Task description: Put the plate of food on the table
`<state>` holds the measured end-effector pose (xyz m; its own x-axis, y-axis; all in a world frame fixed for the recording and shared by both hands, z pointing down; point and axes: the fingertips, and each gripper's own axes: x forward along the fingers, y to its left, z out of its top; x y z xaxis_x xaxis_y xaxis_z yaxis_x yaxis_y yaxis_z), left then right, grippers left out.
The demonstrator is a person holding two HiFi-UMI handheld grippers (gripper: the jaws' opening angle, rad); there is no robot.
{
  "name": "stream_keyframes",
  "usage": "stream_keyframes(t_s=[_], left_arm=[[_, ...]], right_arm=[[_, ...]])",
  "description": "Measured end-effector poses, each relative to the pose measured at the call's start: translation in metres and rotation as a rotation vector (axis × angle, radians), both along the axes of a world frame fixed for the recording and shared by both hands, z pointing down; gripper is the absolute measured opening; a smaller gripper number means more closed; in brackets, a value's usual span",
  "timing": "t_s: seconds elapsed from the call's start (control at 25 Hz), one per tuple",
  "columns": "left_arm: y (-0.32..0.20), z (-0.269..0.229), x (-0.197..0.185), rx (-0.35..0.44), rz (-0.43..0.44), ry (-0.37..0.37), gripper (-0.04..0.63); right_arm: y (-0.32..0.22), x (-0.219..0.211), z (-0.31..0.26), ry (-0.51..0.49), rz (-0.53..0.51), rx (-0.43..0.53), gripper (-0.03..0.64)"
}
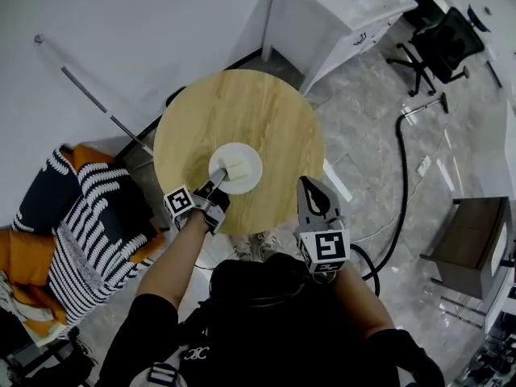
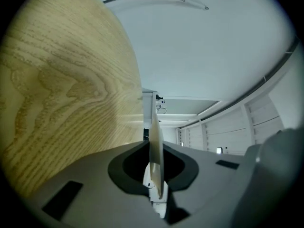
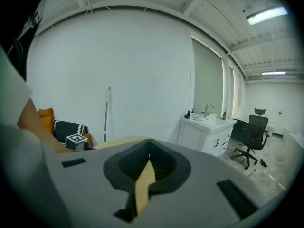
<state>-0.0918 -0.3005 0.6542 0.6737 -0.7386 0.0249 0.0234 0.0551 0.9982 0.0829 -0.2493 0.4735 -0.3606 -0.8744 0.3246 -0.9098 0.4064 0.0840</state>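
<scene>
A white plate [image 1: 236, 168] carrying a pale block of food [image 1: 238, 165] lies over the near part of the round wooden table [image 1: 266, 111]. My left gripper [image 1: 213, 189] is shut on the plate's near rim. In the left gripper view the plate [image 2: 154, 127] appears edge-on between the jaws of the left gripper [image 2: 156, 175], with the table top [image 2: 66, 89] close beside it. I cannot tell whether the plate touches the wood. My right gripper [image 1: 310, 185] hovers over the table's near right edge, shut and empty. In the right gripper view, the right gripper [image 3: 148, 161] shows only a sliver of table between its jaws.
A white sink cabinet [image 1: 339, 6] stands beyond the table and an office chair [image 1: 439, 43] at the far right. A striped cushion on an orange seat [image 1: 89, 216] is at left. A black hose [image 1: 401, 168] and a dark side table [image 1: 468, 232] are at right. A rod [image 1: 89, 95] leans on the wall.
</scene>
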Motion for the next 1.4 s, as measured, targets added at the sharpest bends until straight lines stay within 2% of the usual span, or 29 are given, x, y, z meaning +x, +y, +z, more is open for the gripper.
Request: stream_keyframes(t_s=[0.16,0.4,1.4], left_arm=[[0.002,0.023,-0.001,-0.033,0.031,-0.1,0.028],[0.002,0.037,0.002,-0.067,0.052,-0.154,0.027],[0.0,0.058,0.007,-0.112,0.076,-0.212,0.028]], right_arm=[[0.001,0.002,0.002,0.005,0.003,-0.005,0.008],[-0.002,0.006,0.005,0.003,0.012,-0.015,0.008],[-0.001,0.015,0.012,0.001,0.023,-0.032,0.008]])
